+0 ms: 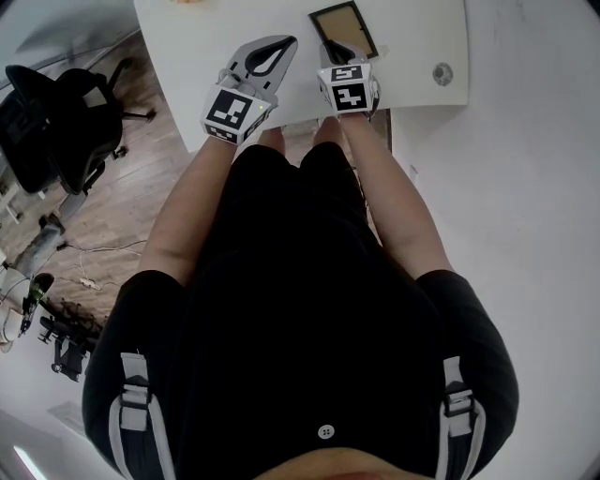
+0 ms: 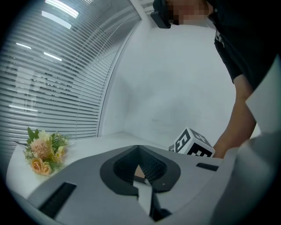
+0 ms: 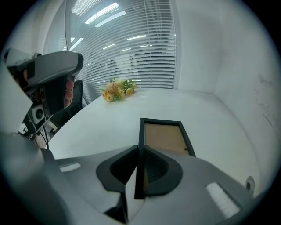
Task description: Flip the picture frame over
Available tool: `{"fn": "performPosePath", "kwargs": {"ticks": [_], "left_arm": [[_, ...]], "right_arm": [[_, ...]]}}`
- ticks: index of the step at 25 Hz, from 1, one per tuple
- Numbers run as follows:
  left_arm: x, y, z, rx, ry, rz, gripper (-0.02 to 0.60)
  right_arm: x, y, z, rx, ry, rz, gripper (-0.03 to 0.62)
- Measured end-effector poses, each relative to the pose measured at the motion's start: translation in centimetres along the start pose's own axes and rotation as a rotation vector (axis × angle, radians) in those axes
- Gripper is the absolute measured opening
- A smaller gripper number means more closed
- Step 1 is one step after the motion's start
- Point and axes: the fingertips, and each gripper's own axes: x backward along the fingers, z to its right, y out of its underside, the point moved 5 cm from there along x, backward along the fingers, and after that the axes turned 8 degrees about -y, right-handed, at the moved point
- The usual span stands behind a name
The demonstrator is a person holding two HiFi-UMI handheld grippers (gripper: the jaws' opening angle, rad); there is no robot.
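Note:
The picture frame (image 1: pixel 344 26) has a black border around a brown panel that faces up, and it lies on the white table (image 1: pixel 206 47) at the far side. My right gripper (image 1: pixel 330 49) points down at the frame's near left side. In the right gripper view the frame (image 3: pixel 164 137) stretches away from the jaws, and my right gripper (image 3: pixel 139 151) is shut on its black left edge. My left gripper (image 1: pixel 279 45) hovers just left of the frame, shut and holding nothing. In the left gripper view its tips (image 2: pixel 138 148) meet.
A small bunch of flowers (image 3: pixel 117 90) lies at the table's far end, also in the left gripper view as a bouquet (image 2: pixel 44 154). A round cable grommet (image 1: pixel 442 73) sits right of the frame. An office chair (image 1: pixel 56 122) stands on the wooden floor to the left.

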Motion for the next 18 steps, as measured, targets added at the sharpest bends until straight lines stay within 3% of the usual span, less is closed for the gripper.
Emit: {"fn": "performPosePath", "kwargs": {"ticks": [18], "left_arm": [[1.4,-4.7,0.5,-0.027,-0.068,0.075,0.006]], "right_arm": [[4.4,-4.8,-0.8,-0.099,-0.116,0.118,0.049]]}}
